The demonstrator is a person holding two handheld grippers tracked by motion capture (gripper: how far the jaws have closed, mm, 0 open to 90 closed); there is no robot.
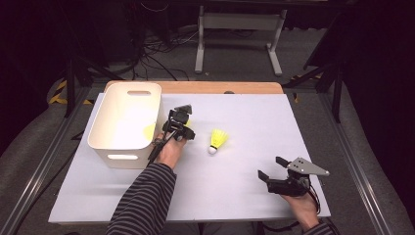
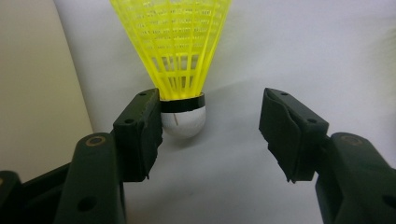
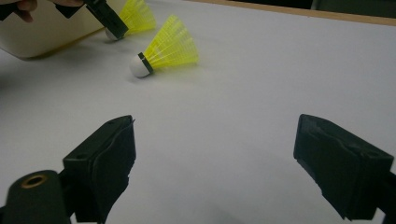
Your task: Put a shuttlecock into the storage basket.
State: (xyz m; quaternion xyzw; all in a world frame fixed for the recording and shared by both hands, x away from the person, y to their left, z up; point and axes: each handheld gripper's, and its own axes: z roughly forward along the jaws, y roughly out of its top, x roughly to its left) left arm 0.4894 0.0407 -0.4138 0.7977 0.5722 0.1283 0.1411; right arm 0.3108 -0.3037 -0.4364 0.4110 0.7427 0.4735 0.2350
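Right gripper (image 1: pixel 272 168) jaws wide, empty, near the bench (image 1: pixel 244 196) front edge; left gripper (image 2: pixel 210 126) jaws open around one of two shuttlecocks (image 2: pixel 180 70) beside the bin (image 1: pixel 125 122).

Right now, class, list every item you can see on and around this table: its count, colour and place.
Shuttlecocks: three, yellow with white caps; one between the left gripper's open jaws beside the bin, one lying mid-table, one inside the bin.
Bin: one, white, table's left side.
Table: one, white top with a wooden far edge.
Frame: one, white, on the floor beyond the table.
Cables: several, black, on the floor beyond.
Left gripper: black, open, beside the bin.
Right gripper: black, open, table's near right.
Sleeve: striped, left arm.
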